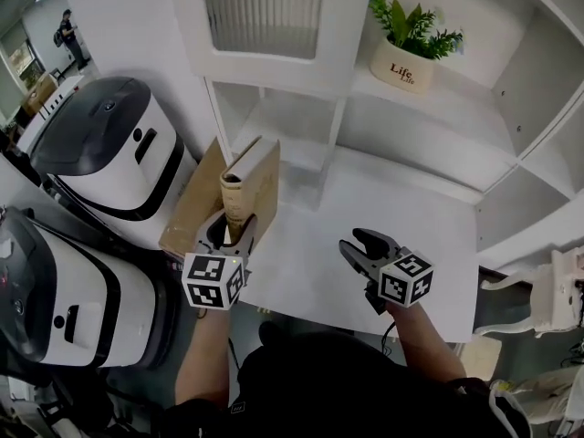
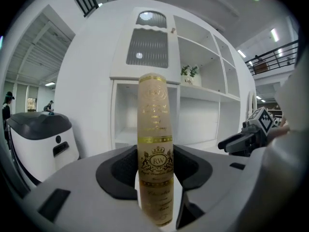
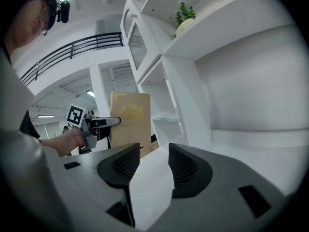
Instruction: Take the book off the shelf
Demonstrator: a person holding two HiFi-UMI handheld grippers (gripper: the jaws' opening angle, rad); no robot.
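A tan book [image 1: 248, 185] with gold print stands upright, clear of the white shelf unit [image 1: 429, 126], and my left gripper [image 1: 228, 231] is shut on its spine. In the left gripper view the gilt spine [image 2: 155, 144] fills the gap between the two dark pads. The right gripper view shows the book's cover [image 3: 129, 117] to the left, with the left gripper clamped on its edge. My right gripper [image 1: 362, 249] hovers over the white desk surface [image 1: 310, 263], jaws apart with nothing between them [image 3: 148, 167].
A potted plant [image 1: 409, 48] sits on an upper shelf. Two white and black machines [image 1: 109, 144] stand at the left, and a flat brown board [image 1: 196, 199] leans beside the book. A person stands far off at the top left.
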